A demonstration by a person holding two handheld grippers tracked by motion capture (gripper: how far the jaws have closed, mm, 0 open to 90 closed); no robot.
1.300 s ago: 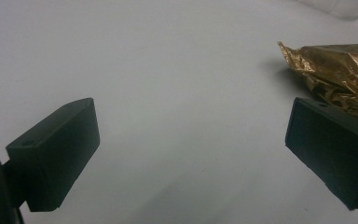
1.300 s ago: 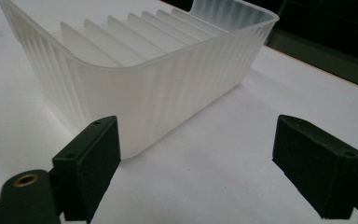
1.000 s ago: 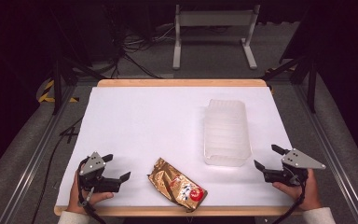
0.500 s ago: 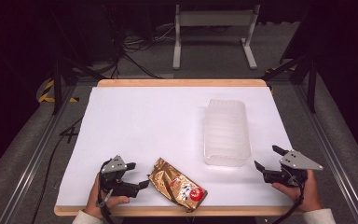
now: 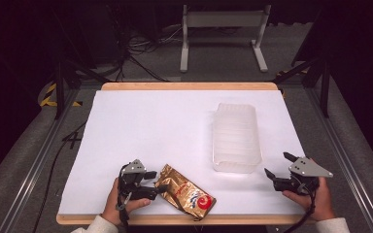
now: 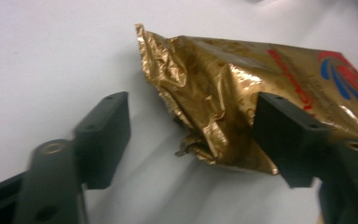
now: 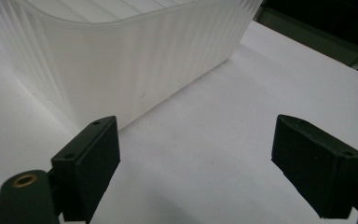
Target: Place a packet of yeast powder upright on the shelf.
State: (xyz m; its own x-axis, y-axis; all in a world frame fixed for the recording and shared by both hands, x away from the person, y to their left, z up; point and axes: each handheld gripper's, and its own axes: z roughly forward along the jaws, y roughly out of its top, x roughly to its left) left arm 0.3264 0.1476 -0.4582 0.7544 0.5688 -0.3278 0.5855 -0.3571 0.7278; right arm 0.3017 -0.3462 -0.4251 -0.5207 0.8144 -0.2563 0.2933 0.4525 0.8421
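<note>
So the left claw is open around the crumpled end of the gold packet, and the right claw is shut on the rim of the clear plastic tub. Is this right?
Not fully. The right claw is open and holds nothing: the right gripper view shows its jaws spread wide, short of the clear plastic tub. The rest holds: the left claw is open around the crumpled end of the gold packet.

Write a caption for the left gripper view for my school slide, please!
Left gripper, jaws open, closing in on the crinkled end of a gold foil snack bag lying on the white table.

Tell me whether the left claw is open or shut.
Open. In its own view the left claw has its jaws spread wide around the crumpled end of the gold bag, not yet clamped.
</note>
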